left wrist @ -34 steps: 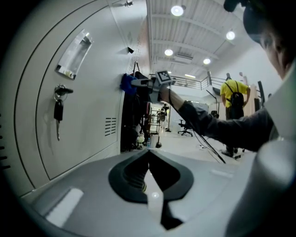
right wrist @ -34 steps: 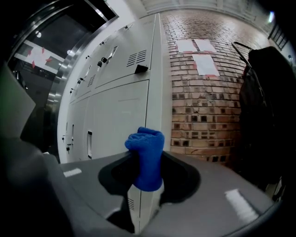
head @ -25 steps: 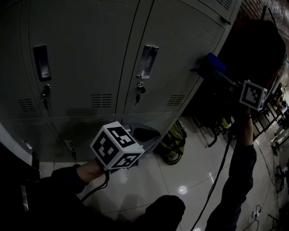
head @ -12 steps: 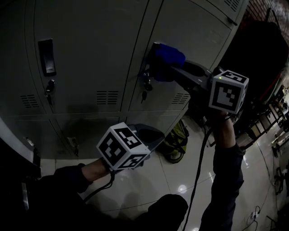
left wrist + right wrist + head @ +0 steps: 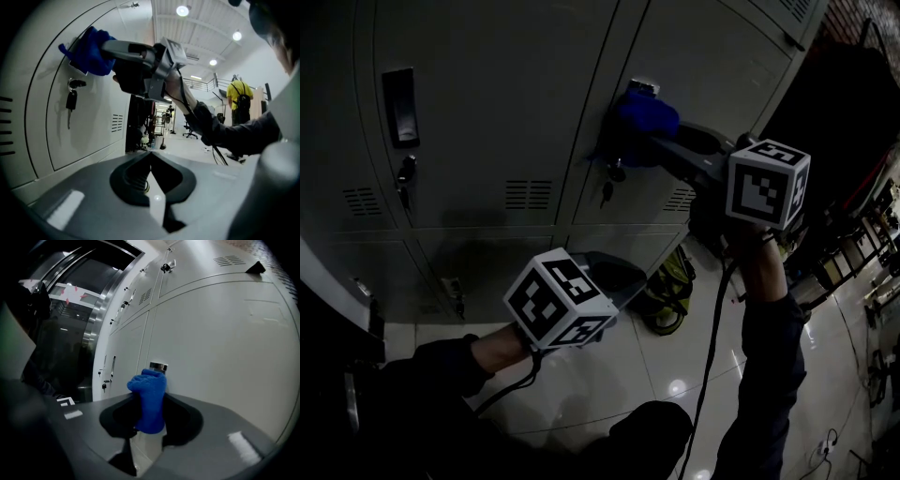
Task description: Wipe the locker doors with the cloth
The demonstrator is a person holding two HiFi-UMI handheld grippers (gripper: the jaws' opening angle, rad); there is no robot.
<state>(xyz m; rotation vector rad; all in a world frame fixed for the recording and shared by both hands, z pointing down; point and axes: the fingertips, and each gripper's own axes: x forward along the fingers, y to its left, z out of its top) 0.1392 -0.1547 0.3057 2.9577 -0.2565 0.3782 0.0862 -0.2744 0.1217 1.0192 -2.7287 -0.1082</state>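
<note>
A blue cloth (image 5: 645, 117) is bunched in my right gripper (image 5: 652, 141), which is shut on it and presses it against the right grey locker door (image 5: 703, 56) over the metal handle (image 5: 643, 86). The right gripper view shows the cloth (image 5: 149, 399) between the jaws, just below the handle (image 5: 158, 366). The cloth (image 5: 89, 51) and the right gripper also show in the left gripper view, above a key (image 5: 71, 99) hanging in the lock. My left gripper (image 5: 614, 277) is held low, away from the doors, jaws closed with nothing between them.
The left locker door (image 5: 487, 84) has its own handle (image 5: 399, 94) and key (image 5: 406, 173). Lower lockers run below. A yellow-green bag (image 5: 661, 295) lies on the glossy tiled floor (image 5: 675, 375). Chairs and equipment stand at right; a person in yellow (image 5: 240, 96) stands far off.
My right gripper swept the cloth leftward across the right door from its right edge to the handle. The left gripper has barely moved.
</note>
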